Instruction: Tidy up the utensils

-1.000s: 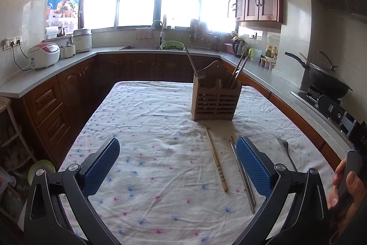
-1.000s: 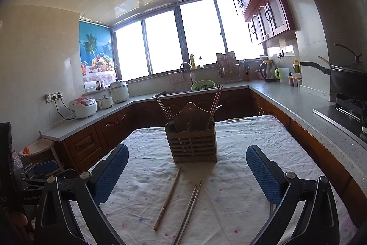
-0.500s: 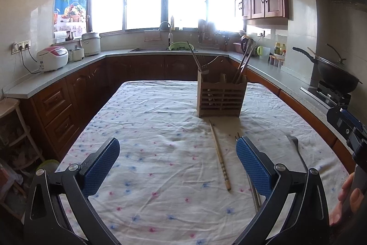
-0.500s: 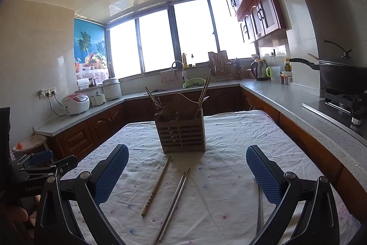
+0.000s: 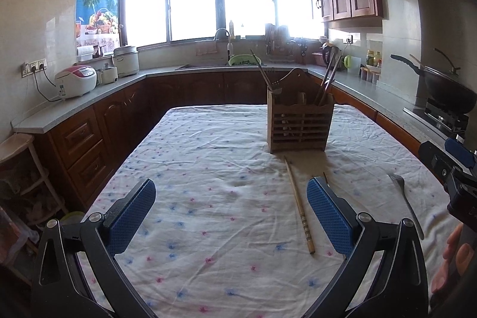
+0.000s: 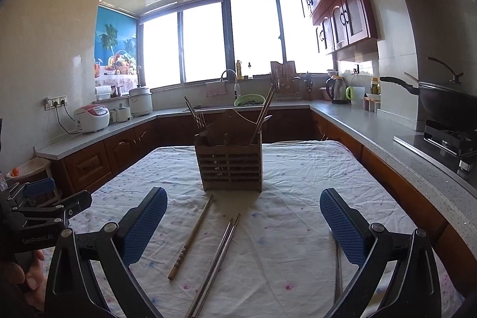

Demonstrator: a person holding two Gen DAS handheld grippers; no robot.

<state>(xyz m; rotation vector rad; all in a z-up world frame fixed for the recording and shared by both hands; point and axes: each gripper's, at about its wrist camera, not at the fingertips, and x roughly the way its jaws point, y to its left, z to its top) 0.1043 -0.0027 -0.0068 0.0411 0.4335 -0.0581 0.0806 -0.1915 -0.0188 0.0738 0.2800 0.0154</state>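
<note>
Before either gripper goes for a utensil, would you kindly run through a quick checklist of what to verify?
1. Left gripper open and empty: ok.
2. Right gripper open and empty: ok.
3. Wooden chopstick lying apart from the metal chopsticks: ok.
4. Holder upright on the tablecloth: ok.
5. Free space in the holder's compartments: cannot tell.
6. Fork unobstructed on the cloth: ok.
</note>
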